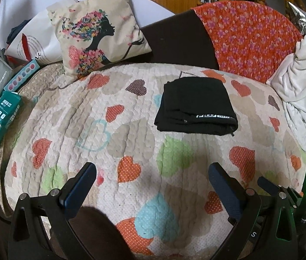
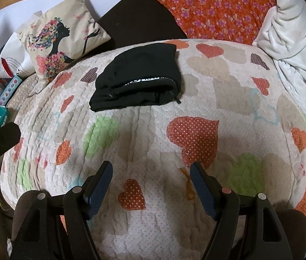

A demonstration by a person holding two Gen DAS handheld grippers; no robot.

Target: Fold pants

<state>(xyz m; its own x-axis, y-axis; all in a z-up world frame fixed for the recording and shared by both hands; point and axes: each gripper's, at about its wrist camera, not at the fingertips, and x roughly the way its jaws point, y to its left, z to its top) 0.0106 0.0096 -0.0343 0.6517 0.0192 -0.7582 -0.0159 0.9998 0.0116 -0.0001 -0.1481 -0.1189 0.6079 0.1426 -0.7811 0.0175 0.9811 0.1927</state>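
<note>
Left tool (image 1: 153,178) and right tool (image 2: 150,176) both wide, empty, above heart-print quilt (image 2: 196,134). Black pants (image 1: 196,106) lie folded compact farther back, well apart. Judgement: fold looks finished; only square loose edges, lightly.

The black pants (image 1: 196,106) lay folded into a compact, roughly rectangular bundle on the heart-patterned quilt (image 1: 118,134), toward its far side. Several layers were stacked flat, their edges showing along the near side. A band of white lettering — too small to read — ran along the near edge, toward the bundle's right. From the right wrist view the pants (image 2: 137,80) looked slightly lumpier, and a short black drawstring end (image 2: 177,100) stuck out at the near right corner.
</note>
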